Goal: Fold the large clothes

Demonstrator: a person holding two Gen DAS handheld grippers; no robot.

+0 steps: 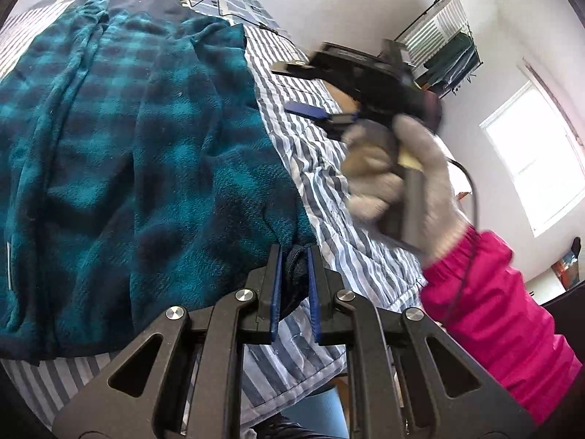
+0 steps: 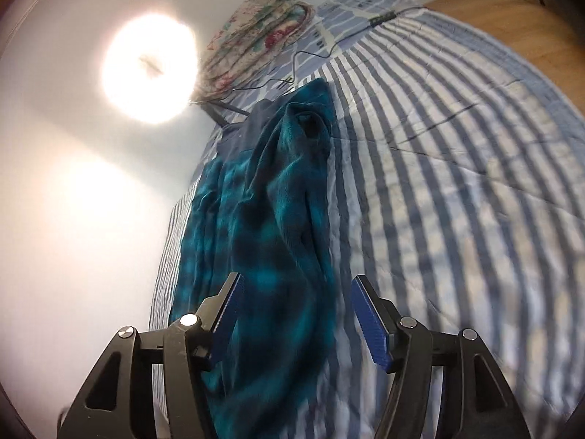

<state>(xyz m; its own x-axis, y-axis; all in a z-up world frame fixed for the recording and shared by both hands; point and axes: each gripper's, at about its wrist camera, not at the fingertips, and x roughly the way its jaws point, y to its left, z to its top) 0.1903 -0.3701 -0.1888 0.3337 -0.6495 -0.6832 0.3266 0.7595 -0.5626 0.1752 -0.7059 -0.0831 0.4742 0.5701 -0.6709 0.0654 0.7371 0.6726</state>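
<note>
A: Striped bedspread [image 1: 321,168] fills both views; we note a glare spot on the wall in the right wrist view. What is unclear?

B: We see the right gripper [image 1: 292,87] and its gloved hand [image 1: 398,168] blurred; the teal plaid fleece garment [image 1: 139,146] runs out of frame.

A: Tools?

B: Our left gripper [image 1: 292,252] is clamped on the garment's dark hem. The right one's jaws stand apart, empty, just above the fleece's near end.
</note>
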